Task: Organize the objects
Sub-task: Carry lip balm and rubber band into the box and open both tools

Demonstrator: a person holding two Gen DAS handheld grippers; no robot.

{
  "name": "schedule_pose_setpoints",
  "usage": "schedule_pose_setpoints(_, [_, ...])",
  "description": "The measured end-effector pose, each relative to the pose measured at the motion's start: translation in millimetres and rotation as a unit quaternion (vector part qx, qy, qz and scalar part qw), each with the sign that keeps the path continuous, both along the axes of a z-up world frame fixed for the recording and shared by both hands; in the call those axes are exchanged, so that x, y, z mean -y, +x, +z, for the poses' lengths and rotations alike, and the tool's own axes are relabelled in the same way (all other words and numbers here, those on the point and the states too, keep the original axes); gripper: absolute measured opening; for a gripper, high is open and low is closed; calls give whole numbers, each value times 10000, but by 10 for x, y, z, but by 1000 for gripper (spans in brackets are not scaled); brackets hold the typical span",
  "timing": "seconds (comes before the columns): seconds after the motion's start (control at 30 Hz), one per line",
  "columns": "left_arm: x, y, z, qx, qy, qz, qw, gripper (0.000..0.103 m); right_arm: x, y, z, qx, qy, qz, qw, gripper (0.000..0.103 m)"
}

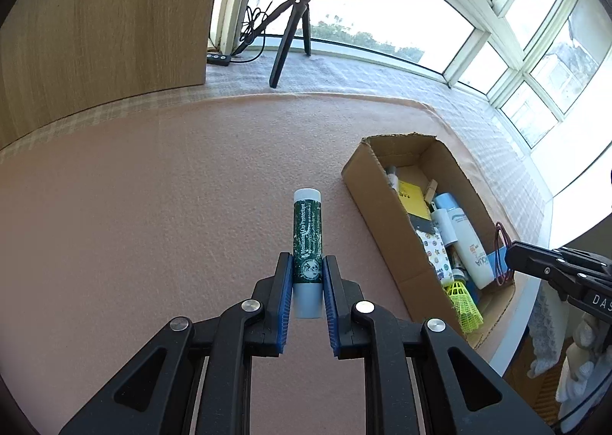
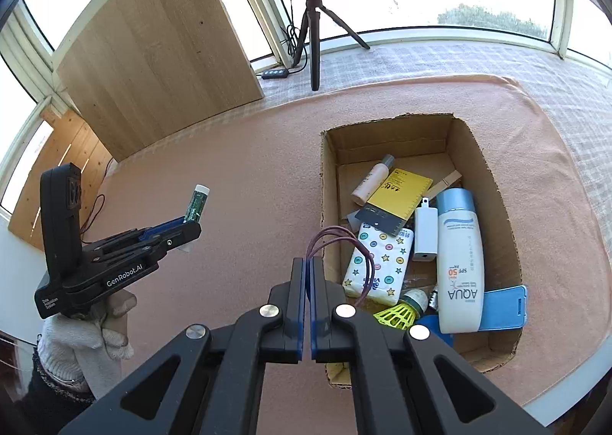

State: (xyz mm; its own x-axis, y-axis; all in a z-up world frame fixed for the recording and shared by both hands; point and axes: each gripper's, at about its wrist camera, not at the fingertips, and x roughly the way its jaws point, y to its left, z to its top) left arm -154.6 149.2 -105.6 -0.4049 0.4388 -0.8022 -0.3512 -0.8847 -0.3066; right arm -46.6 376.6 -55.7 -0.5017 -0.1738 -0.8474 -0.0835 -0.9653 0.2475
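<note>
My left gripper is shut on a green lip balm tube with white ends, held above the pink mat; from the right wrist view the tube sticks up from that gripper, left of the box. My right gripper is shut on dark red hair ties that loop over the near left wall of the open cardboard box. The box holds an AQUA sunscreen bottle, a yellow shuttlecock, a tissue pack, a yellow card and other small items.
A pink mat covers the table. A ring light tripod and a wooden panel stand at the back by the windows. The table's right edge lies near the box.
</note>
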Motion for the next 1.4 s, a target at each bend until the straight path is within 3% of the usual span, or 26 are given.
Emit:
schedule_pose_setpoints(0.2, [-607, -130, 113, -167, -64, -439, 9989, 17, -305, 164, 46, -55, 128, -220, 9997, 2])
schedule_pose_setpoints(0.53, [-1429, -360, 107, -204, -197, -952, 9951, 16, -568, 352, -16, -11, -63, -343, 9994, 2])
schedule_pose_setpoints(1.1, [-2111, -685, -164, -28, -484, -1322, 9900, 17, -731, 397, -191, 110, -243, -396, 9989, 2])
schedule_pose_setpoints(1.13, [-2128, -693, -162, -37, -479, -1326, 9900, 19, -732, 399, -186, 87, -231, -411, 9988, 3])
schedule_pose_setpoints(1.17, [-2137, -706, -162, -41, -495, -1299, 9903, 36, -740, 396, -181, 63, -237, -421, 9988, 4])
schedule_pose_setpoints(1.2, [-2142, -719, -163, -18, -477, -1277, 9907, 49, -747, 392, -181, 79, -266, -417, 9987, 13])
schedule_pose_setpoints(1.23, [-2142, -725, -160, -13, -431, -1264, 9910, 69, -758, 388, -177, 75, -286, -458, 9985, 31])
schedule_pose_setpoints(1.3, [-2142, -720, -154, -63, -437, -1272, 9909, 73, -778, 399, -153, -23, -262, -549, 9981, 56])
schedule_pose_setpoints(1.4, [-2129, -718, -157, -73, -482, -1281, 9906, 73, -777, 386, -124, -70, -210, -548, 9983, 57])
